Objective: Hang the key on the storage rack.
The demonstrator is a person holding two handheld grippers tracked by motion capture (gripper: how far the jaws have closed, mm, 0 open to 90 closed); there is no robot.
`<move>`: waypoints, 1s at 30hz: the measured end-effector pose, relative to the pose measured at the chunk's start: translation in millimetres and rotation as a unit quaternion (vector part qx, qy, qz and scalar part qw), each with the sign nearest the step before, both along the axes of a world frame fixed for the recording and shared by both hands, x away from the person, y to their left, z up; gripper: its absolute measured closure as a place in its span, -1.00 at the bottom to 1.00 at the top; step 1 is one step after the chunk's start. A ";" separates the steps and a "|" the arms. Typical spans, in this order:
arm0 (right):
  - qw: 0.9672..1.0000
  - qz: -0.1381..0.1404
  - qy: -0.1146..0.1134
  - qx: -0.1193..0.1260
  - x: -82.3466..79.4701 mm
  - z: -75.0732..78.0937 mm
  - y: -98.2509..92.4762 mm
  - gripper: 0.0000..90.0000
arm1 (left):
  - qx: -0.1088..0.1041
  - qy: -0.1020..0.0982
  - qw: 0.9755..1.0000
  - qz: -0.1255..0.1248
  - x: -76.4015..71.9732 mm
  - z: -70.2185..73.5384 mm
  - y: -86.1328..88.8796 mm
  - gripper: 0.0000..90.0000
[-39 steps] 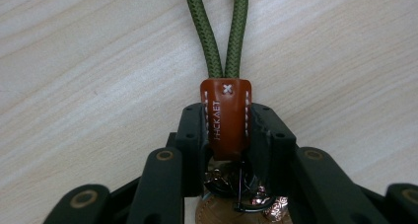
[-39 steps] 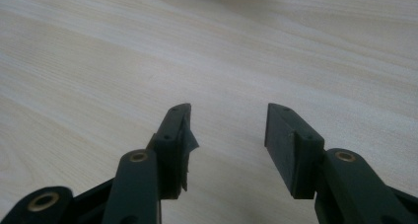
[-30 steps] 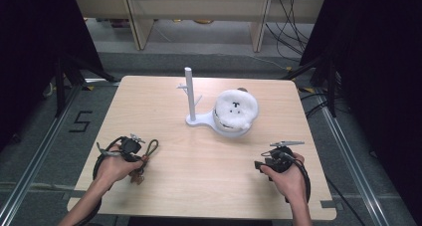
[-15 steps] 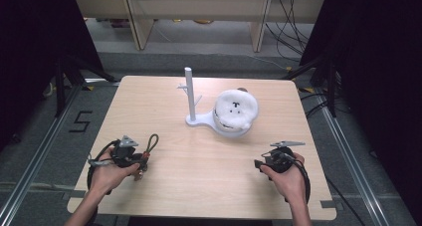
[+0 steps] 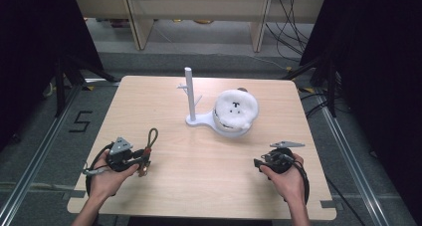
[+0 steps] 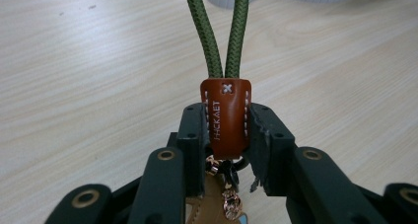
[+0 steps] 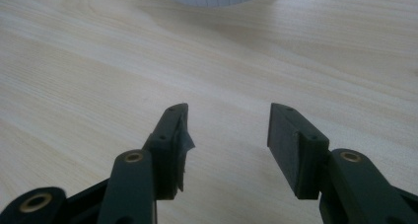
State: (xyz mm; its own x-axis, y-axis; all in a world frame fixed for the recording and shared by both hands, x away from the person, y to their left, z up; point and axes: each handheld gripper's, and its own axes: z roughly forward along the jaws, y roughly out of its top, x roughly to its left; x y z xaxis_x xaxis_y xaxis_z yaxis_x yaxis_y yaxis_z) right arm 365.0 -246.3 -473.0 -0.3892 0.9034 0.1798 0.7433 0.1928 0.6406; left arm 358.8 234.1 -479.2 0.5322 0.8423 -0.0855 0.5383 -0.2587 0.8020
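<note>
**Keyring strap could slip from your left grip**

Your left gripper (image 6: 224, 135) clamps the strap's leather tab (image 6: 226, 116) at the table's near left; its cord loop (image 5: 151, 136) may snag the stand (image 5: 190, 94). Your right gripper (image 7: 227, 135) rests with jaws apart, empty.

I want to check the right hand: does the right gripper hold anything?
No, the right gripper has its jaws apart with only bare table showing between them.

Left hand-held gripper (image 6: 226, 135) clamped closed; right hand-held gripper (image 7: 227, 135) jaws apart.
</note>
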 end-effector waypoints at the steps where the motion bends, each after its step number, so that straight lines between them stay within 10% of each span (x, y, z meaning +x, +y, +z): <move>1: 1.000 -0.004 -0.001 0.001 -0.1 -0.5 1.0 0.13 | -0.001 -0.005 1.000 0.001 -0.9 1.1 -0.2 0.53; 15: 1.000 -0.004 -0.003 0.002 -3.4 -3.6 3.8 0.14 | -0.046 -0.079 0.996 0.015 -6.9 11.1 -5.8 0.53; 30: 1.000 0.000 -0.015 0.002 -3.0 -5.8 4.2 0.13 | -0.069 -0.115 0.991 0.010 -6.9 24.7 -12.8 0.53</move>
State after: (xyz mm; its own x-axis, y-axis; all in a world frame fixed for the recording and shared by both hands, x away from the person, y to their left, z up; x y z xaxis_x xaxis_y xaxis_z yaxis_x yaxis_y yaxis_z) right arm 361.9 -242.1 -478.8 -0.3937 0.9032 0.1710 0.7242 0.1902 0.6628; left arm 351.8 221.3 -454.5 0.5345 0.8415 -0.0786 0.3417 -0.1301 0.9308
